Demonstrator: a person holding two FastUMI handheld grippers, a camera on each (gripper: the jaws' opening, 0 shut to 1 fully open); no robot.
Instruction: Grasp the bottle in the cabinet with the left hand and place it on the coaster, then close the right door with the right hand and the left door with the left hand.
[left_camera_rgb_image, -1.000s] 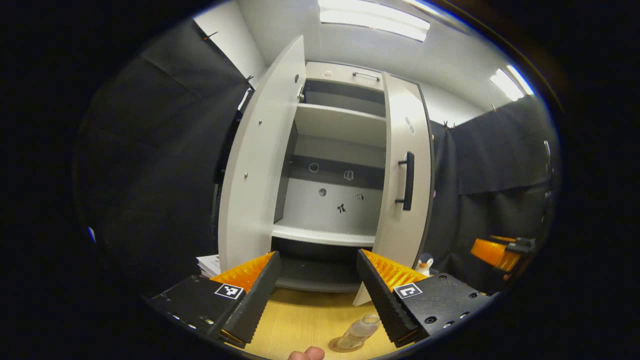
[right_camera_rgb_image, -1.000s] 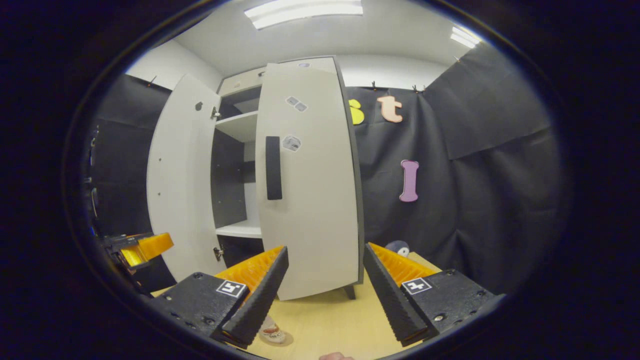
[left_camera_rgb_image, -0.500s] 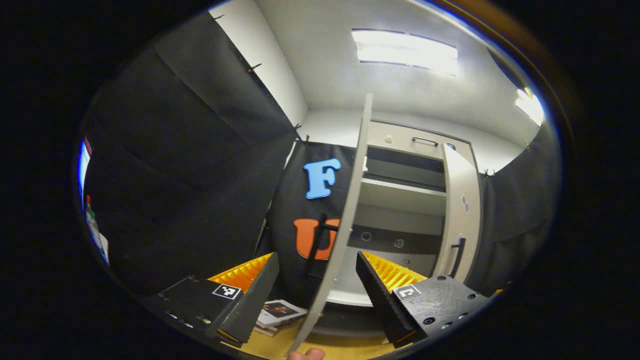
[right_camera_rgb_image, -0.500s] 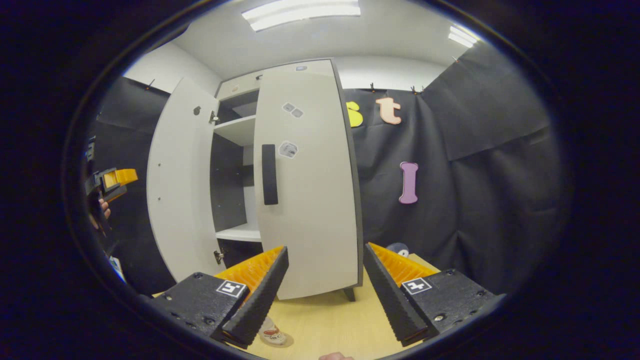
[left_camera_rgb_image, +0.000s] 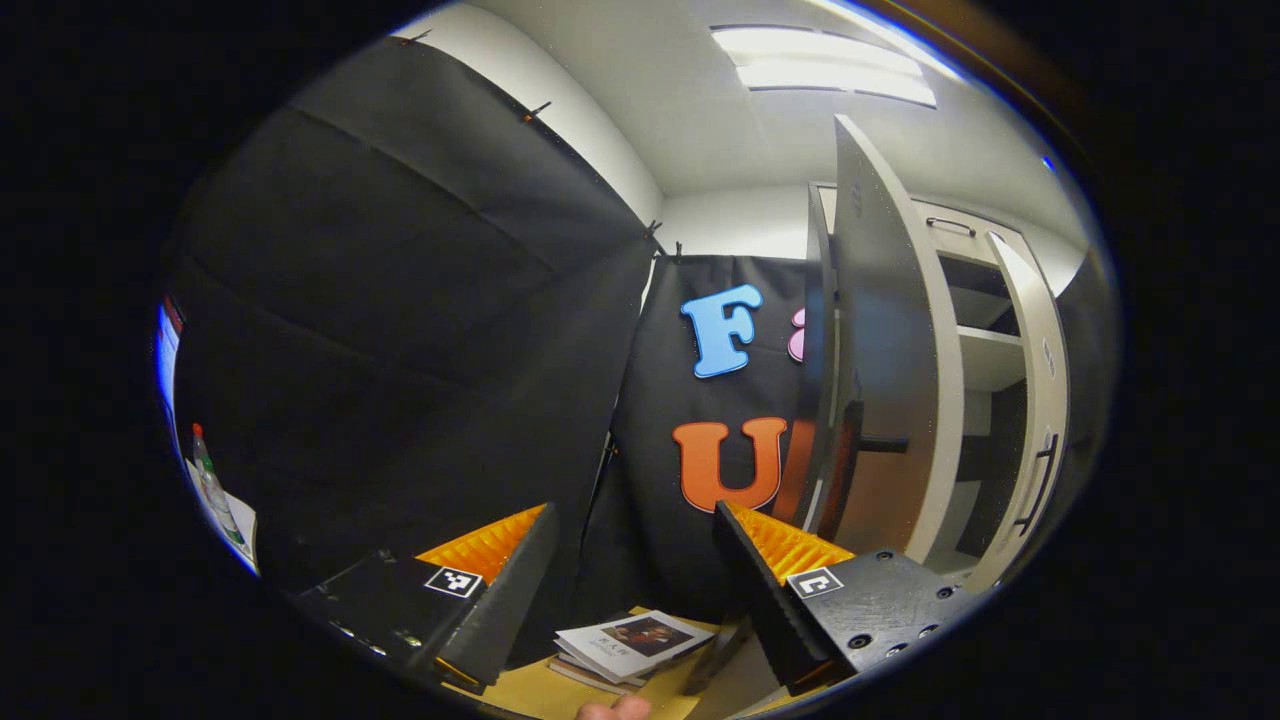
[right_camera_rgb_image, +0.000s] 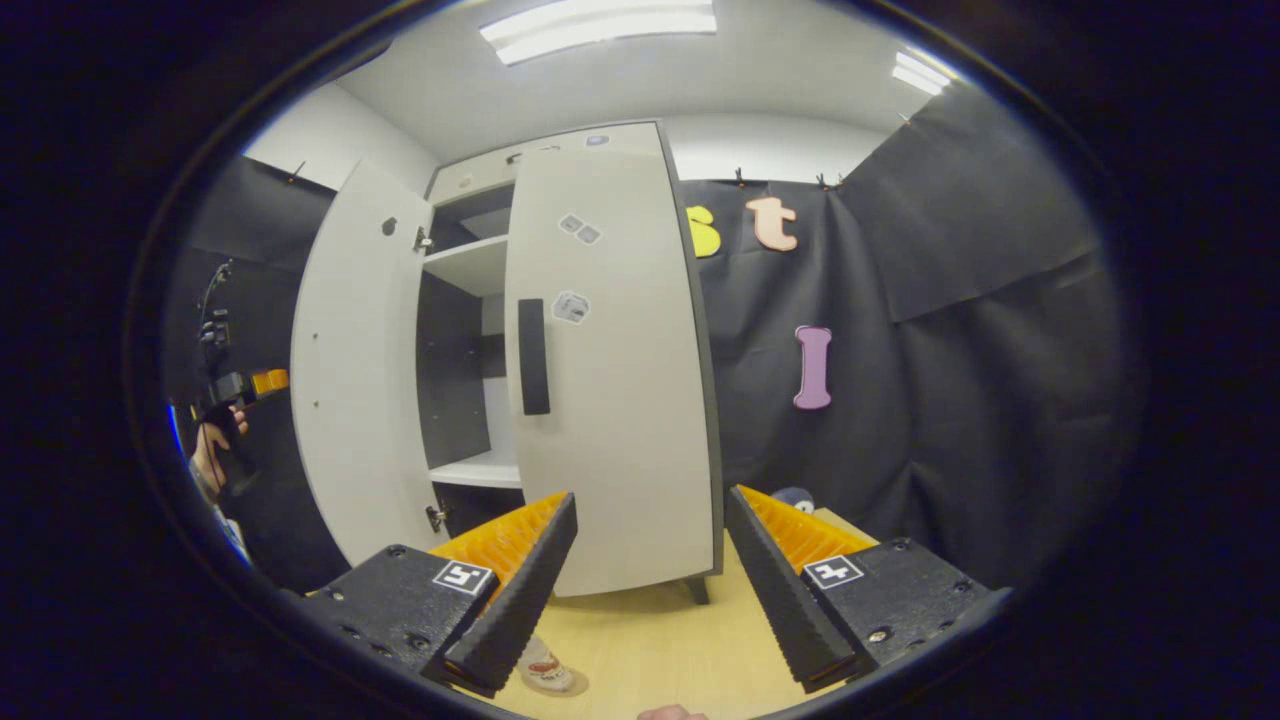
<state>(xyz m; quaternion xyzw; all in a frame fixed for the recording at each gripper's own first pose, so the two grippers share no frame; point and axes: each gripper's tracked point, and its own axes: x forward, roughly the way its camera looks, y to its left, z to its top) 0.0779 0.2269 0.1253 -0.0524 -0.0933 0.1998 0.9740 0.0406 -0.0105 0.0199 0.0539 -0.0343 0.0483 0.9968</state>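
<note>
- The left gripper (left_camera_rgb_image: 632, 560) hung with its jaws spread wide and nothing between them, aimed past the outer face of the cabinet's left door (left_camera_rgb_image: 880, 370).
- The right gripper (right_camera_rgb_image: 648, 560) was equally wide and empty, facing the right door (right_camera_rgb_image: 610, 380), which stood nearly shut.
- The bottle (right_camera_rgb_image: 545, 668) stood on the coaster (right_camera_rgb_image: 572, 684) near the table's (right_camera_rgb_image: 660, 640) front edge.
- A stack of booklets (left_camera_rgb_image: 630, 642) lay on the table beside the left door.

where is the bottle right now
In the right gripper view the bottle stands on the coaster on the wooden table, low in the picture beside the right gripper's left finger, in front of the cabinet.
</note>
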